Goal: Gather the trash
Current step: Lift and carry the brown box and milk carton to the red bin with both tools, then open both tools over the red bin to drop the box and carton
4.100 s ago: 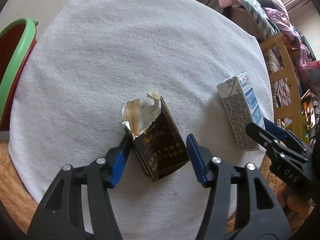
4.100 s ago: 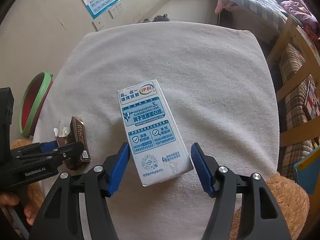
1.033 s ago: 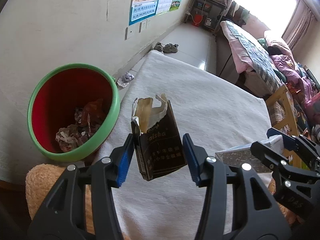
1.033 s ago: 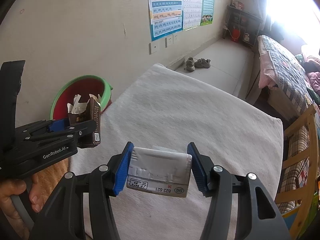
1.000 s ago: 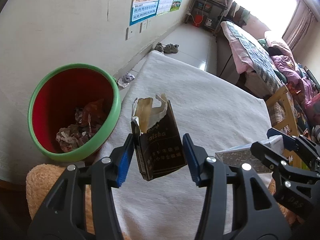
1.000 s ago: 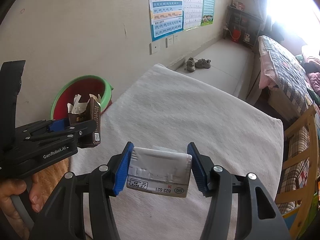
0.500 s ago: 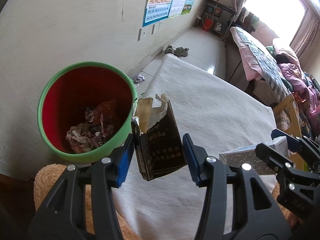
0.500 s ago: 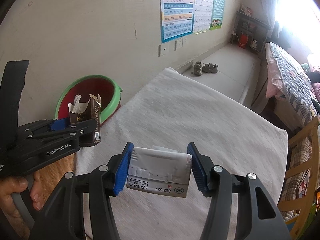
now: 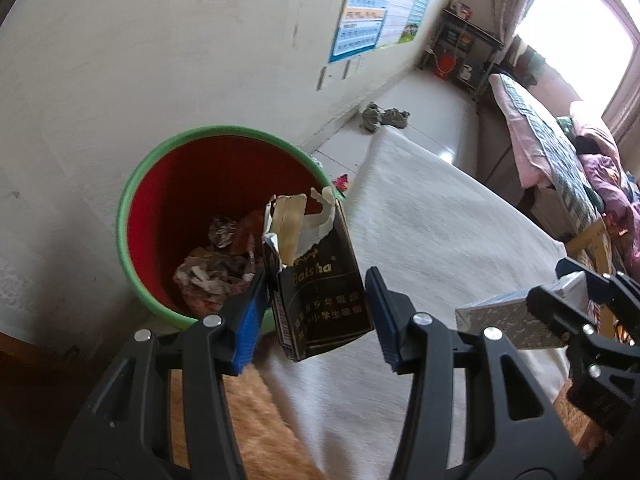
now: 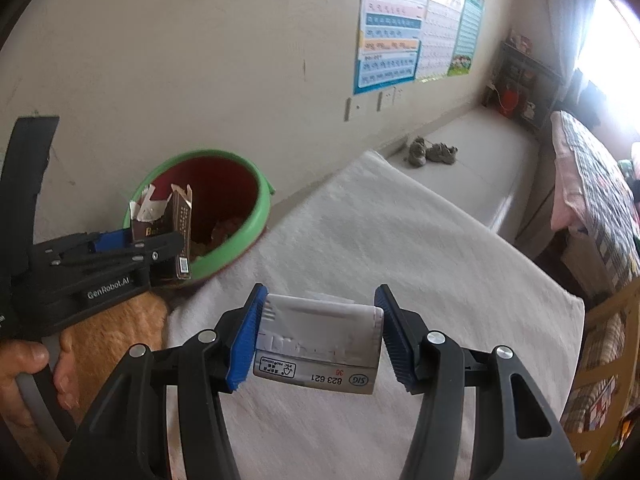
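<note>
My left gripper (image 9: 316,312) is shut on a torn dark brown carton (image 9: 320,292) and holds it in the air at the near rim of a red bin with a green rim (image 9: 160,184). The bin holds crumpled trash (image 9: 216,272). My right gripper (image 10: 320,336) is shut on a white milk carton (image 10: 318,344), held end-on above the white cloth (image 10: 400,248). In the right wrist view the left gripper (image 10: 132,248) and the brown carton (image 10: 176,216) show in front of the bin (image 10: 248,216).
The white cloth covers a round table (image 9: 440,240) beside the bin. An orange furry cover (image 10: 108,344) lies at the table's near edge. A wall with posters (image 10: 400,40) stands behind the bin. Shoes (image 10: 432,152) lie on the floor; a bed (image 10: 592,184) stands at right.
Both grippers have moved left toward the bin with their cartons still held. The bin is now larger and nearer the centre of the left wrist view.
</note>
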Demonstrator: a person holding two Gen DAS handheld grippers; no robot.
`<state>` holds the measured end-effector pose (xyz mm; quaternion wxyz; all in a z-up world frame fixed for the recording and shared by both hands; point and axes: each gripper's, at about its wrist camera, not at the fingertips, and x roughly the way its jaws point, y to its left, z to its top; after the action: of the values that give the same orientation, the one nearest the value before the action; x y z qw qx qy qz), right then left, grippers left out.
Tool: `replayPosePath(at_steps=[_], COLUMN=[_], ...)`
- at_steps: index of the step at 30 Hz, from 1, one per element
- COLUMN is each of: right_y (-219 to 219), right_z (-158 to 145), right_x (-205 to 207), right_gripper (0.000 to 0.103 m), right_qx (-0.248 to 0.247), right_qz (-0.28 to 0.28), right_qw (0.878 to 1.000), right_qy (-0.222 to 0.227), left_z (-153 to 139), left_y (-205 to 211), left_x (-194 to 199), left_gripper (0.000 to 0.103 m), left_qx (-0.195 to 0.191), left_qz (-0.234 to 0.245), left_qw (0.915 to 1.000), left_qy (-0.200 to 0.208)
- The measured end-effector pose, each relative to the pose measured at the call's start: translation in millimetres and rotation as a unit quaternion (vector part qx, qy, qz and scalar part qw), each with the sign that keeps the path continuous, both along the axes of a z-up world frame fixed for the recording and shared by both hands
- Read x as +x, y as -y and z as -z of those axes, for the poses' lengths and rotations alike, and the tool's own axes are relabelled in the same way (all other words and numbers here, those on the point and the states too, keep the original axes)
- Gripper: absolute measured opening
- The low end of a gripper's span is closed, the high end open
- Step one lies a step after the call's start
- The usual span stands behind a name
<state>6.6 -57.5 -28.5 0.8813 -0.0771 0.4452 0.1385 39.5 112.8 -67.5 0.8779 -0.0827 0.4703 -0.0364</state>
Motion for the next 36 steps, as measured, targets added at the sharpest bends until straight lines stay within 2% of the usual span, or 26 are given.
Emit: replayPosePath(at_steps=[7, 15, 22, 24, 25, 26, 27, 30, 33, 36], right_y=[-31.6, -66.1, -112.8, -126.9, -134.2, -137.7, -140.5, -136.5, -114.9, -76.5], right_z=[-9.8, -8.3, -1.7, 1.4, 3.5, 4.2, 4.2, 0.9, -7.3, -20.1], right_x=[13.0, 33.7, 59.3, 66.6, 70.0, 71.4, 71.9, 70.8, 68.9, 64.4], right_gripper=[0.054, 0.054, 0.054, 0.054, 0.058, 0.062, 0.069, 0.074, 0.076, 0.082], right_qx=[-0.006, -0.006, 0.001, 0.000, -0.004, -0.006, -0.006, 0.005, 0.022, 0.046], right_qz=[-0.032, -0.062, -0.112, -0.127, -0.134, -0.137, -0.138, -0.133, -0.105, -0.055], right_qw=[0.999, 0.998, 0.994, 0.992, 0.991, 0.990, 0.990, 0.991, 0.994, 0.996], right_qy=[0.016, 0.017, 0.012, 0.010, 0.010, 0.012, 0.017, 0.027, 0.035, 0.043], left_z=[-0.4, 2.1, 6.0, 7.2, 7.9, 8.0, 8.0, 9.1, 4.1, -4.9], left_y=[-29.6, -63.5, -86.8, -93.7, -97.1, -101.0, -104.3, -110.0, -102.1, -79.3], left_x=[4.9, 16.3, 30.9, 33.0, 32.4, 30.8, 28.1, 23.7, 16.6, 15.7], left_gripper=[0.047, 0.047, 0.048, 0.055, 0.068, 0.073, 0.073, 0.081, 0.084, 0.089], left_qx=[0.002, 0.005, 0.014, 0.016, 0.018, 0.018, 0.017, 0.014, 0.003, 0.005], left_qz=[-0.028, -0.058, -0.087, -0.097, -0.102, -0.109, -0.115, -0.124, -0.117, -0.093], left_qw=[0.9996, 0.9983, 0.9960, 0.9950, 0.9945, 0.9938, 0.9932, 0.9922, 0.9930, 0.9951], left_qy=[0.000, -0.005, -0.013, -0.014, -0.014, -0.009, -0.004, -0.003, 0.012, 0.031])
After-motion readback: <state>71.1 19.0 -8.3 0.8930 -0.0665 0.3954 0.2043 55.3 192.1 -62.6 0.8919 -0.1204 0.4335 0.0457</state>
